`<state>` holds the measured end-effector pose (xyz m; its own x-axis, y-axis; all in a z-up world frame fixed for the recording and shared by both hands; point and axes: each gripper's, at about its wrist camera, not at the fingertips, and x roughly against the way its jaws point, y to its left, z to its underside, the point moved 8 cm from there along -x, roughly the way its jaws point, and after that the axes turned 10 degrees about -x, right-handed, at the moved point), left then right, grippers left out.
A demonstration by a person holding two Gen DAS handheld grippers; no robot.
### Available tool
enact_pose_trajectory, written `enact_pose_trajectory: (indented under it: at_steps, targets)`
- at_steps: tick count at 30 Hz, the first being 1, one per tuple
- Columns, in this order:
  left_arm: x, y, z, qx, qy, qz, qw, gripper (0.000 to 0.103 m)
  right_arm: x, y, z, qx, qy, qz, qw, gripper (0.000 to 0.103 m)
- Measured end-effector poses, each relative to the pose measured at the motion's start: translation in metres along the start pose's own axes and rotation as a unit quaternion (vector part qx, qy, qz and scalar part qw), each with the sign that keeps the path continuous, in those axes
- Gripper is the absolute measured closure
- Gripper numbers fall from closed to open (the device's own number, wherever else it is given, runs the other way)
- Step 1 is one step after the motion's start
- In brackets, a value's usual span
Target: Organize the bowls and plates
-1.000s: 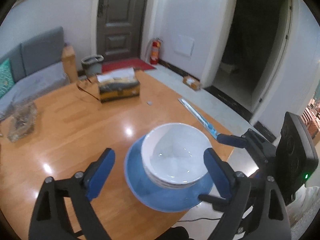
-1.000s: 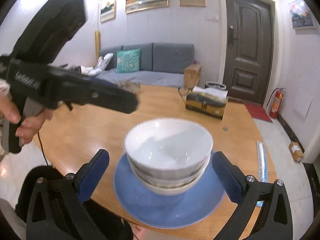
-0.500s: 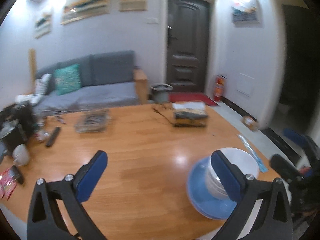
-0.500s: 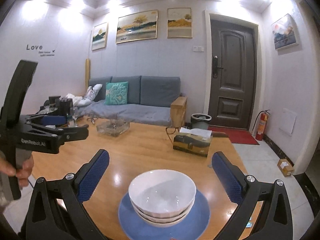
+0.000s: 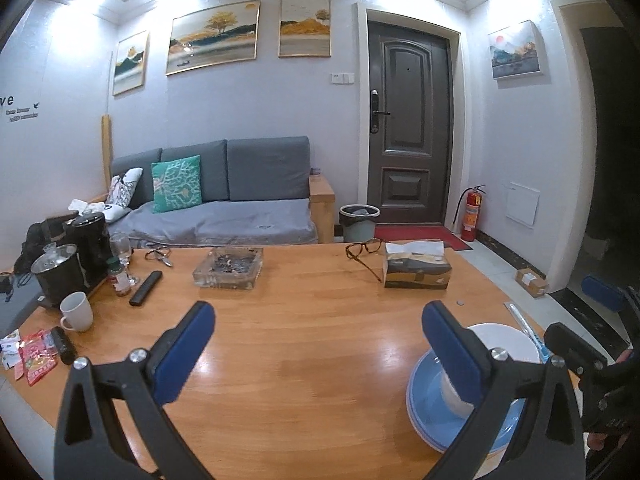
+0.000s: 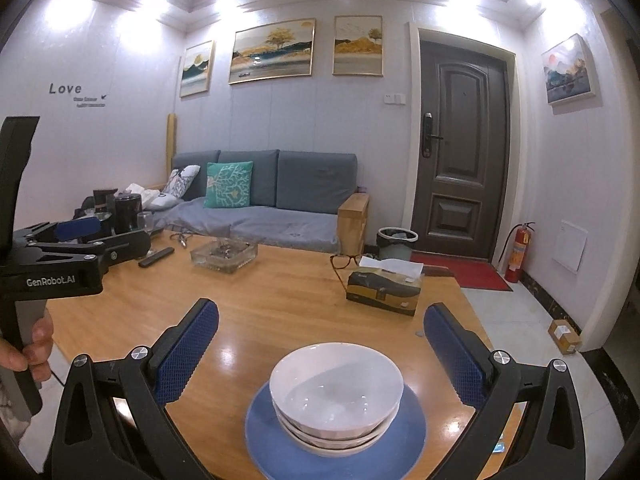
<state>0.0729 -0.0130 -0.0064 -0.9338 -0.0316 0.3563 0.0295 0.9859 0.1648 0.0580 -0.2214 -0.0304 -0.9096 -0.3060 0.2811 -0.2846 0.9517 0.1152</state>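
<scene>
A stack of white bowls point(image 6: 336, 392) sits on a blue plate point(image 6: 280, 452) near the front edge of the wooden table point(image 6: 260, 312). My right gripper point(image 6: 320, 316) hovers above and behind the stack, open, with nothing between its pads. My left gripper point(image 5: 318, 320) is open over bare tabletop, empty. In the left wrist view the bowls point(image 5: 508, 340) and plate point(image 5: 428, 400) lie to the right, partly behind the right finger. The right gripper point(image 5: 588, 320) shows at that view's right edge. The left gripper point(image 6: 104, 236) shows at the far left of the right wrist view, held by a hand point(image 6: 36, 344).
A tissue box point(image 5: 416, 270) with glasses point(image 5: 362, 250) beside it stands at the back right. A glass ashtray point(image 5: 228, 268), remote point(image 5: 145, 289), white mug point(image 5: 76, 312), black kettles point(image 5: 60, 272) and snack packets point(image 5: 36, 356) crowd the left. A blue strip point(image 5: 528, 332) lies by the right table edge.
The left gripper swung left off the bowls, which were between its fingers and now sit at its right. The right gripper rose, so the stack lies lower in its view.
</scene>
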Motion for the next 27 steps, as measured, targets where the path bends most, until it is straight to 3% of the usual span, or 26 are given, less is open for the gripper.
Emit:
enact_pose_trajectory:
  at_steps: [27]
  targets:
    - [0.0008, -0.0032, 0.0037, 0.001, -0.001, -0.007, 1.0, 0.0, -0.0029, -0.005, 0.0029, -0.004, 0.003, 0.007, 1.0, 0.001]
